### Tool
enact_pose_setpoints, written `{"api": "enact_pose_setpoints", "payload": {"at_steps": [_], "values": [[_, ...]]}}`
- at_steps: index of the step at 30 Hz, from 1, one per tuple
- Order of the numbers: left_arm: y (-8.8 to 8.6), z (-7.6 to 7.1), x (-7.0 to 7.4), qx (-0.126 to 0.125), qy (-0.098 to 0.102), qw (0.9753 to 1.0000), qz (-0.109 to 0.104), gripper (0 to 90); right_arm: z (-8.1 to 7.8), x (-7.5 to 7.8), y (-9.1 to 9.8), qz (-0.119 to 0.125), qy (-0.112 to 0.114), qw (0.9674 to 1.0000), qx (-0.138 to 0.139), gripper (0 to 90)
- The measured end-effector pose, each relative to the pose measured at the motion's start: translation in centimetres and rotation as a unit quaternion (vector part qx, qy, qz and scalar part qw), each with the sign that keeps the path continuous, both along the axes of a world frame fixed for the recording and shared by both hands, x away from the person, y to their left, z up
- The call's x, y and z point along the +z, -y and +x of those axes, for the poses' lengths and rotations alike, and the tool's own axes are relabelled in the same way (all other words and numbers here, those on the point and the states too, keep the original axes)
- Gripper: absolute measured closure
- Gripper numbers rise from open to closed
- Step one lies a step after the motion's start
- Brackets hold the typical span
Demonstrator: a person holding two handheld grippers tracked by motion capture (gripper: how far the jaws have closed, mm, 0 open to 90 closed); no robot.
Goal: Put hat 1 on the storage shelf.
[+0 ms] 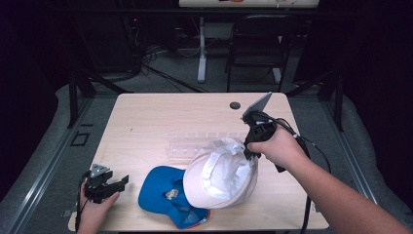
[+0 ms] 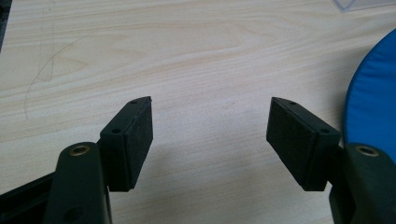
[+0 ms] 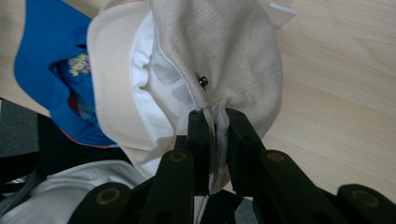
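On the table (image 1: 146, 122): one white cap (image 1: 221, 173), one blue cap (image 1: 163, 192)

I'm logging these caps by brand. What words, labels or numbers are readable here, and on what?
No text can be read.
Blue cap: a small yellowish emblem on it, too small and blurred to read.
White cap, held by the right gripper: a small dark stud, no print or label.
Table: bare wood grain, no markings.

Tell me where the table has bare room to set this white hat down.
Bare wood runs along the far edge of the table behind the clear tray, and on the left between the left gripper and the blue cap. The near middle is crowded by the cap and white hat.
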State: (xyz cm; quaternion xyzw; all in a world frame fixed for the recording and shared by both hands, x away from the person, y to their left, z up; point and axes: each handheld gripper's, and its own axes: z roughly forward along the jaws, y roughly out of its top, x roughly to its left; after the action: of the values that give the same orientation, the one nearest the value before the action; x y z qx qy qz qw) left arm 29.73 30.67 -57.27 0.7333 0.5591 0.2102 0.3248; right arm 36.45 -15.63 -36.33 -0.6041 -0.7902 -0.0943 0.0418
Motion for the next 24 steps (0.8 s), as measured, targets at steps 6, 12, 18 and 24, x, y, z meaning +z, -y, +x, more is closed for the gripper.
{"api": "enact_pose_setpoints", "payload": {"at_steps": [6, 12, 18, 24], "values": [[-0.2, 0.0, 0.0, 0.002, 0.0, 1.0, -0.004, 31.8, 0.5, 1.7, -1.2, 0.002, -0.005, 1.0, -0.001, 81.4], [-0.2, 0.0, 0.0, 0.002, 0.002, 1.0, -0.004, 31.8, 1.3, 3.9, -3.2, -0.003, -0.014, 0.9998, 0.016, 81.6], [-0.2, 0.0, -0.1, 0.003, 0.002, 1.0, -0.004, 31.8, 1.4, 5.9, -4.1, -0.019, -0.005, 0.9997, 0.015, 81.6], [-0.2, 0.0, 0.0, 0.001, 0.001, 1.0, -0.002, 31.8, 1.1, 7.4, -4.0, -0.039, -0.006, 0.9991, 0.014, 81.6]]}}
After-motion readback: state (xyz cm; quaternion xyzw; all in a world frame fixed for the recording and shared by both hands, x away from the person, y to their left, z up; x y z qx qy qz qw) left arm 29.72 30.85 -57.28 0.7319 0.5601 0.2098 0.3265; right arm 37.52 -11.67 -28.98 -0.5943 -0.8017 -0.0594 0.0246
